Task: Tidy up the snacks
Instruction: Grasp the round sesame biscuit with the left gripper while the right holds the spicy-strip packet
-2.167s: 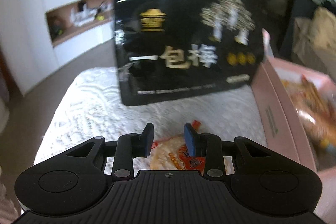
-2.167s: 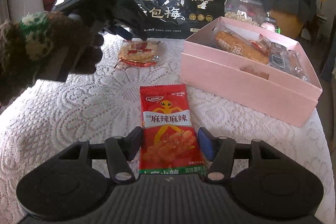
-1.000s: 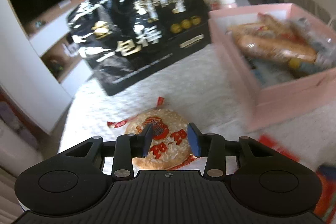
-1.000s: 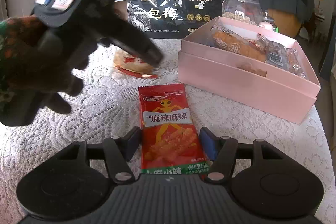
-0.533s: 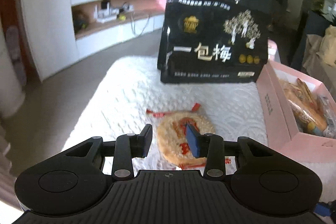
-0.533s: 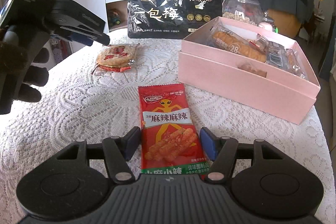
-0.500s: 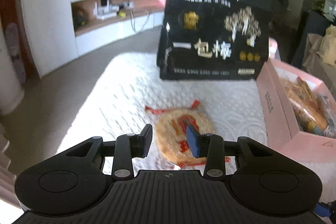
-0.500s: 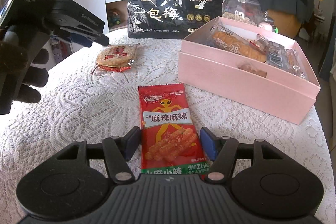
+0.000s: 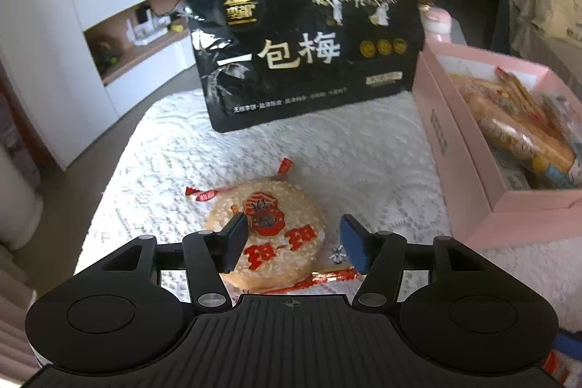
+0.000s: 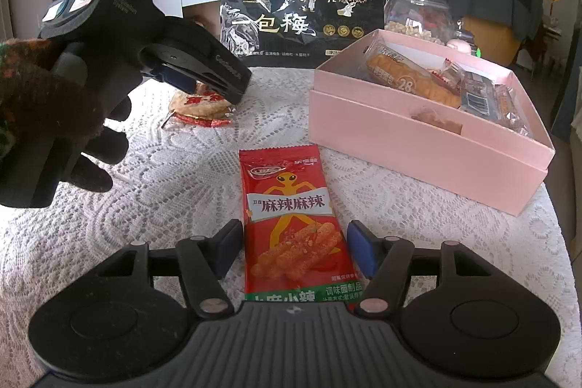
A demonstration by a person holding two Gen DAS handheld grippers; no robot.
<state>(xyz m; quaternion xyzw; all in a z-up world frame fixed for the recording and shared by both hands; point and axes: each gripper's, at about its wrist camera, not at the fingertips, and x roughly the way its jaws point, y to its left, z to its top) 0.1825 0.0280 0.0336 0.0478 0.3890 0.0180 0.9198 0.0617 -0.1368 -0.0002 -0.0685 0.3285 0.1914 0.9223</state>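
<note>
Risk is being concentrated at the left gripper [image 9: 293, 244]: its jaws are opening around the rice cracker [image 9: 267, 235], lying left of the pink box [image 9: 454, 148], and nothing is being gripped. If closed off-centre, the slick wrapper is likely being pinched alone and dropped. The right gripper [image 10: 294, 253] is opening astride the red packet [image 10: 294, 220], in front of the box, pads clear.

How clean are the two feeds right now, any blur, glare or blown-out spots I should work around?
Left wrist view: slightly soft overall; the black plum bag shows white glare streaks; the lace tablecloth is nearly blown out, its pattern washed; the rice cracker packet stays readable. Right wrist view: sharp, print on the red spicy-strip packet is crisp; fisheye bends the pink box.
</note>
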